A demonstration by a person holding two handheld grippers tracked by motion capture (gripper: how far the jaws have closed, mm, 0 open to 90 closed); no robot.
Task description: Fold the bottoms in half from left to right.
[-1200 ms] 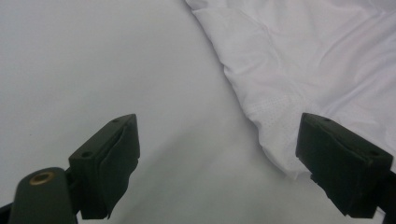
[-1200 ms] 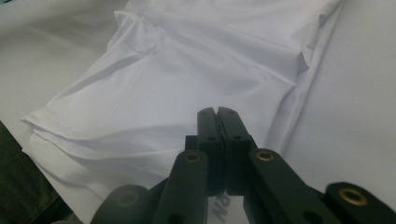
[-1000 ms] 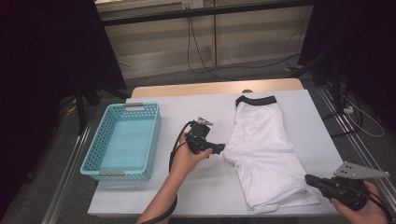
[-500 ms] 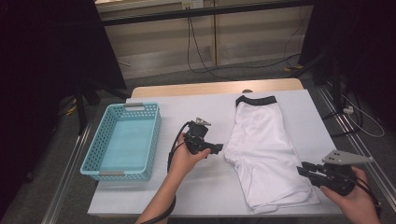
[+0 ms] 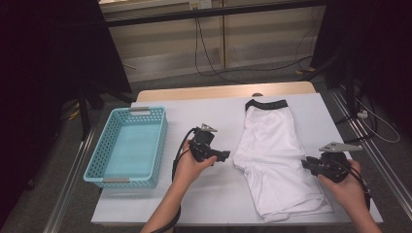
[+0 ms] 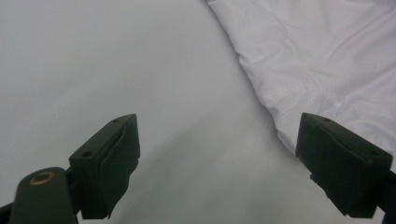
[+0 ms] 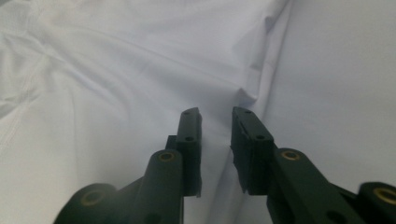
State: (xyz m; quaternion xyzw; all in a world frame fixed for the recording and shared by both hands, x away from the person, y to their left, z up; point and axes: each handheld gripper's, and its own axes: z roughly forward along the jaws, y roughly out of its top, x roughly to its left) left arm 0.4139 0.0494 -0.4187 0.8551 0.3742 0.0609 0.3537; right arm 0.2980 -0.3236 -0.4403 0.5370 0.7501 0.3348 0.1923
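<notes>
The white table (image 5: 145, 204) carries a light blue plastic basket with a lattice wall (image 5: 160, 141) near its left edge, and a pair of white fabric shorts with a black waistband (image 5: 274, 155) on its right half. The shorts lie flat with the long axis from the far edge to the near edge of the table: the waistband is at the far side, and the leg hems are close to the near right corner.

The right gripper (image 5: 307, 165) is the nearer one to the shorts. It comes from the right edge, at the height of the right side seam, and the fabric lies directly ahead of its jaws and under them. In the right gripper view the right gripper (image 7: 217, 116) has its jaws only a little apart, a narrow slit, with no cloth pinched between them yet; they have just been closing a little.

The left gripper (image 5: 226, 156) hovers just beside the left leg hem, pointing to it. Its jaws are spread wide and empty, as the left gripper view shows (image 6: 217, 140), with the hem just ahead at the right.
</notes>
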